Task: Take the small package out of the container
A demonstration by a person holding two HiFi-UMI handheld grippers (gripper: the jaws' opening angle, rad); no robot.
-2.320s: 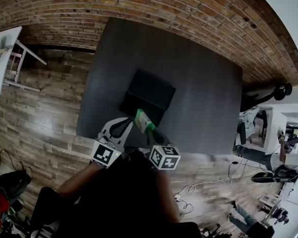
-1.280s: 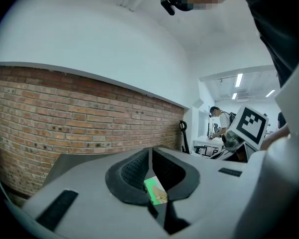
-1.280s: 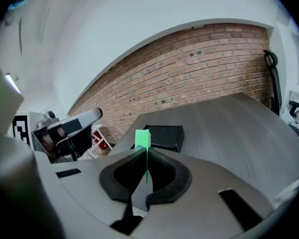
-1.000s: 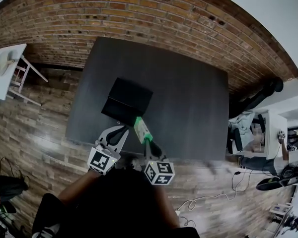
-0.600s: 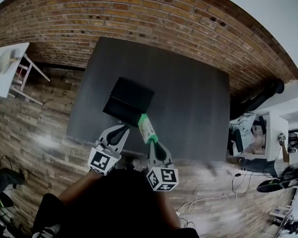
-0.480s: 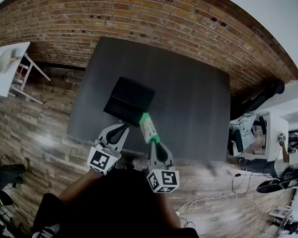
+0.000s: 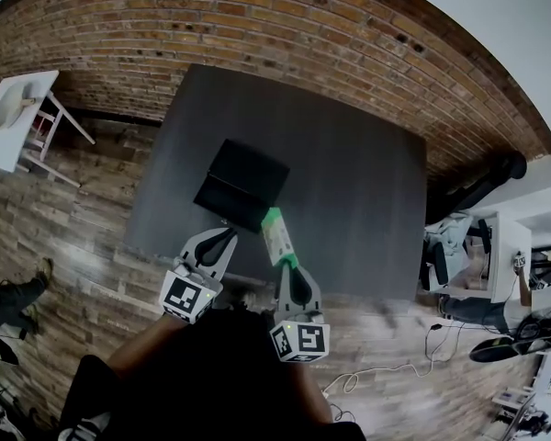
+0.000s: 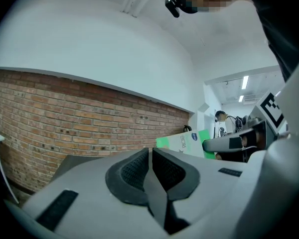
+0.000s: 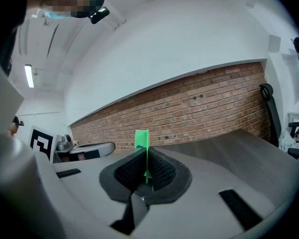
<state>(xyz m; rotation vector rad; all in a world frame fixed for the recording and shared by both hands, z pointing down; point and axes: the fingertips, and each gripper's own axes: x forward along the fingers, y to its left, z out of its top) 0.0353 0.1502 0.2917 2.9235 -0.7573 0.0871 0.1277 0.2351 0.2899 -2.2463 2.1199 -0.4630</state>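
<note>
**Small package out of the container, pinched in the right gripper**

The right gripper [image 7: 282, 261] has its fingers [image 9: 162, 172] closed tight on the small package [image 7: 275, 235], a flat green-and-white packet. In the right gripper view it shows edge-on as a thin green strip [image 9: 141, 139] standing up between the black ribbed pads. From the head view the package sticks out beyond the fingertips towards the brick wall [image 7: 257, 16]. It sits over the near part of the dark tabletop [image 7: 367, 191], just beside the near right corner of the container [image 7: 241, 184]. It looks clear of that black, open container, though from this steep angle I can't say how high above the tabletop it is held.

The left gripper [image 7: 226, 236] is alongside, near the container's near edge. Its fingers [image 8: 132, 174] are pressed together with nothing between them. In the left gripper view the package [image 8: 185, 142] shows off to the right, beside the other gripper's grey body.

Both grippers are at the tabletop's near edge, with the person's dark sleeves behind them and a wooden floor [image 7: 83, 219] below.
</note>
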